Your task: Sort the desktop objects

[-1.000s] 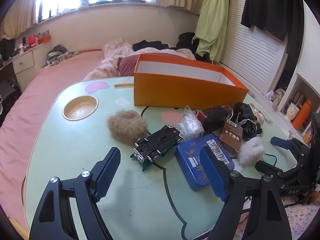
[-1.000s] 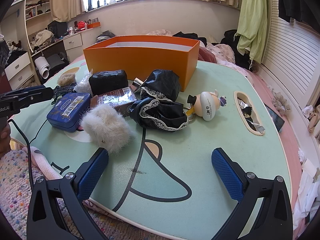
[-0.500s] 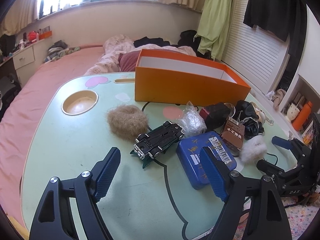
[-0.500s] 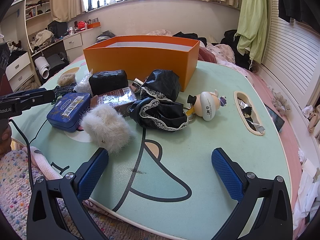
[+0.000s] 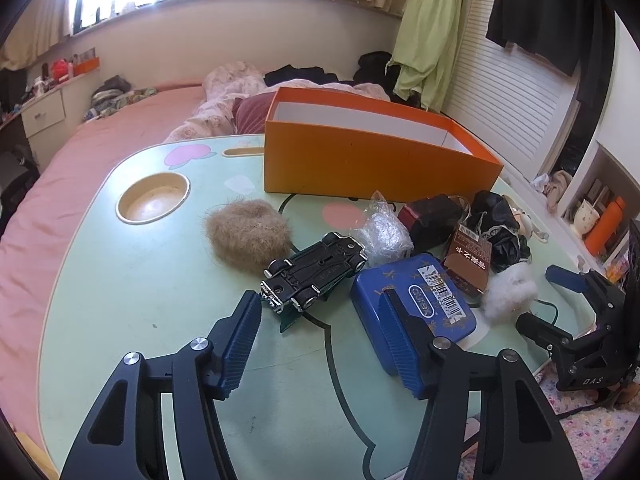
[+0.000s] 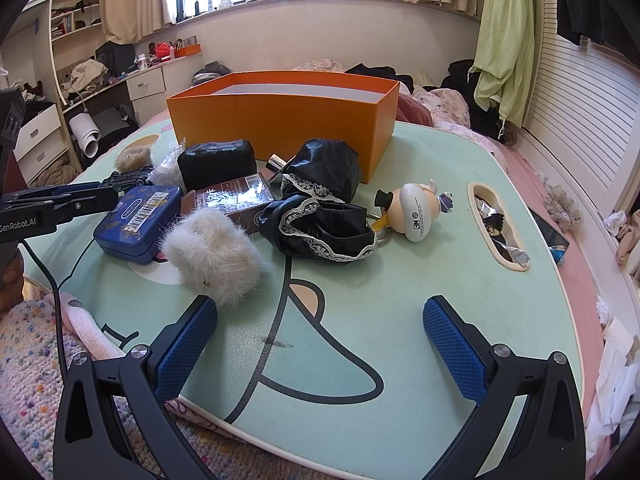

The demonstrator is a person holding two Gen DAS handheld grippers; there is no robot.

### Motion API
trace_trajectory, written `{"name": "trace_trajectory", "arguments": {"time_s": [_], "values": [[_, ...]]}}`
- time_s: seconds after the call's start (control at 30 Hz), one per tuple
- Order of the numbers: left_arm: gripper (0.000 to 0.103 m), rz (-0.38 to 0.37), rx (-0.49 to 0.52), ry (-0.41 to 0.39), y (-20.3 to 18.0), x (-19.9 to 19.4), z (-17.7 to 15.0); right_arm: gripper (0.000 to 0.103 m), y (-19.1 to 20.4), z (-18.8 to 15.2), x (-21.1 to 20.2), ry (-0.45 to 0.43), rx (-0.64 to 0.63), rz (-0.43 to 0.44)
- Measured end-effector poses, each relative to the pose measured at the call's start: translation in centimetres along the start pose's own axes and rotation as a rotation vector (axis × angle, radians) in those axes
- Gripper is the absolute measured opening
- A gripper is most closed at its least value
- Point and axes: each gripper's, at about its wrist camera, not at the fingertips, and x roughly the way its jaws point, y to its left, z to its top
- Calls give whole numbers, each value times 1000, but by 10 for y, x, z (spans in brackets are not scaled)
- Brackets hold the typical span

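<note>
An open orange box (image 5: 372, 156) stands at the back of the green table (image 5: 132, 288). In front of it lie a brown fur puff (image 5: 248, 236), an upturned black toy car (image 5: 312, 272), a crumpled clear bag (image 5: 384, 232), a blue tin (image 5: 416, 304), a brown packet (image 5: 468, 260), a black case (image 5: 432, 216), black lace cloth (image 6: 320, 216), a white fur puff (image 6: 216, 252) and a round toy figure (image 6: 416, 212). My left gripper (image 5: 320, 316) is open and empty, just short of the car. My right gripper (image 6: 320, 320) is open and empty over bare table.
A round cup recess (image 5: 152, 198) is sunk in the table's far left. A slot tray (image 6: 498, 228) with wrappers is at the right edge. A pink bed (image 5: 60, 168) lies behind the table. A patterned rug (image 6: 32, 344) lies below the near edge.
My left gripper has moved forward toward the toy car and its fingers stand closer together. The right gripper has not moved.
</note>
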Motion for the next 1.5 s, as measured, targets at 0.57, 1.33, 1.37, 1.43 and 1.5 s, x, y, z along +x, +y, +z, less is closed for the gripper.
{"name": "trace_trajectory", "arguments": {"time_s": [0.57, 1.33, 1.37, 1.43, 1.5], "values": [[97, -43, -151, 3, 0, -29, 41, 103, -21, 53, -1, 75, 167, -88], [103, 222, -48, 154, -32, 63, 45, 103, 2, 74, 68, 101, 156, -153], [103, 225, -48, 156, -32, 61, 46, 103, 2, 74, 68, 100, 156, -153], [103, 224, -43, 144, -32, 60, 47, 103, 1, 74, 68, 101, 156, -153], [103, 206, -27, 137, -31, 62, 48, 103, 1, 74, 69, 101, 158, -151]]}}
